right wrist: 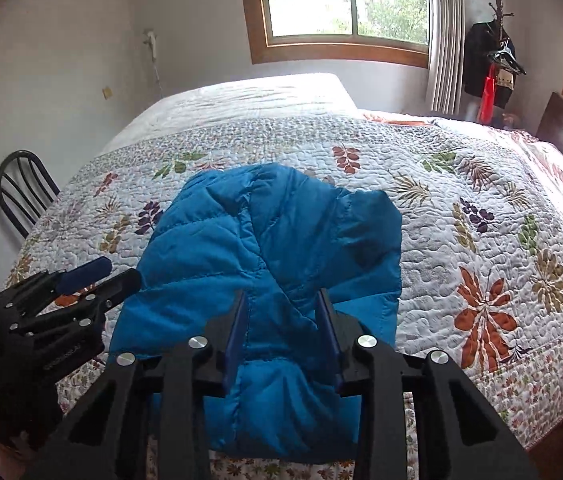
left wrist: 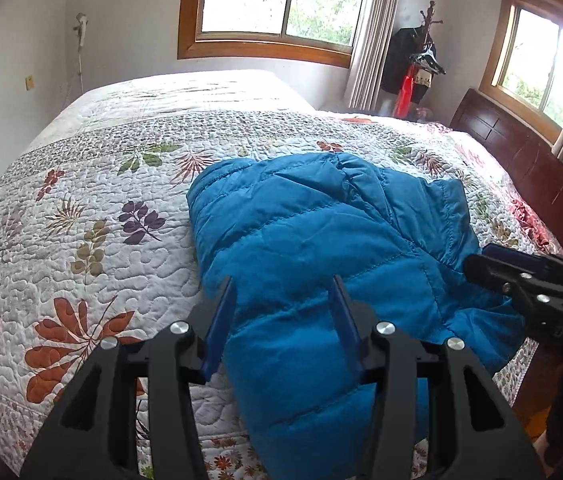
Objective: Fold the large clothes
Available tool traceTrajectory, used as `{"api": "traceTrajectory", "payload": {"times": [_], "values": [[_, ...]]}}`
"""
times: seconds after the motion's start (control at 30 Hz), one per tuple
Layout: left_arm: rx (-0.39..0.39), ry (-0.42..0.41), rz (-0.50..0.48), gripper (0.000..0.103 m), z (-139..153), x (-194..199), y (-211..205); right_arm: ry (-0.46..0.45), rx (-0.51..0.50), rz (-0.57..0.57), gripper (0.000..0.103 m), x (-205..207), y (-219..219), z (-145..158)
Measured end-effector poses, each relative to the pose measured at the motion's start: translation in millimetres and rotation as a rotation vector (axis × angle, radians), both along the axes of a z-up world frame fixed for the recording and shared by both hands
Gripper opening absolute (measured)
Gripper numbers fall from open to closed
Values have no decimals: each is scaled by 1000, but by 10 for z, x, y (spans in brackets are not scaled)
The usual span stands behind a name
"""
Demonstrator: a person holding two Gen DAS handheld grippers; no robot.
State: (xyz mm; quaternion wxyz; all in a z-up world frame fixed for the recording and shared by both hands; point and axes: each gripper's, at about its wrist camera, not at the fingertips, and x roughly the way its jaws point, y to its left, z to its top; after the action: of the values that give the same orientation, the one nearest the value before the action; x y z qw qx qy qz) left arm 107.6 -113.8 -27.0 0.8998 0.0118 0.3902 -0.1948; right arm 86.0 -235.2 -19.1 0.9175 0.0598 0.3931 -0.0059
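Blue puffer jacket (left wrist: 321, 240) lay bunched on the near edge of a floral quilted bed (left wrist: 93, 216), left gripper (left wrist: 283, 286) spread wide and empty over its near left part, right gripper (right wrist: 283, 298) likewise released, fingers apart above the jacket's near hem, neither clearly touching fabric.

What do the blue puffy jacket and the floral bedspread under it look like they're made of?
The blue puffy jacket looks like thin synthetic shell fabric, probably nylon or polyester, over soft filling: it has a slight sheen and stitched channels that puff up. The floral bedspread looks like matte quilted cotton or a cotton blend, with printed leaves and pebbly stitching all over. Fibre content can't be confirmed by sight.
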Motion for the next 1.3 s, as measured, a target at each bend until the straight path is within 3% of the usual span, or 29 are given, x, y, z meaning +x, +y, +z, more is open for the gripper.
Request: {"api": "traceTrajectory", "payload": {"times": [0.07, 0.13, 0.2, 0.7, 0.97, 1.1, 1.3], "values": [[4, 10, -5, 39, -47, 29, -29, 24, -1, -1, 34, 65, 16, -91], [14, 35, -16, 13, -122, 64, -65, 47, -4, -9, 34, 127, 10, -179], [17, 67, -33, 1, -211, 101, -97, 62, 1, -11, 34, 168, 7, -233], [79, 69, -47, 0, -513, 192, -239, 101, -32, -38, 33, 331, 47, -617], [7, 109, -67, 0, -440, 247, -78, 92, -31, -31, 33, 308, 52, -504], [2, 44, -50, 0, -270, 102, 122, 55, -8, -24, 33, 114, 14, -318], [4, 60, -129, 0, -282, -161, 133, 53, -31, -27, 31, -248, -4, -272]]}}
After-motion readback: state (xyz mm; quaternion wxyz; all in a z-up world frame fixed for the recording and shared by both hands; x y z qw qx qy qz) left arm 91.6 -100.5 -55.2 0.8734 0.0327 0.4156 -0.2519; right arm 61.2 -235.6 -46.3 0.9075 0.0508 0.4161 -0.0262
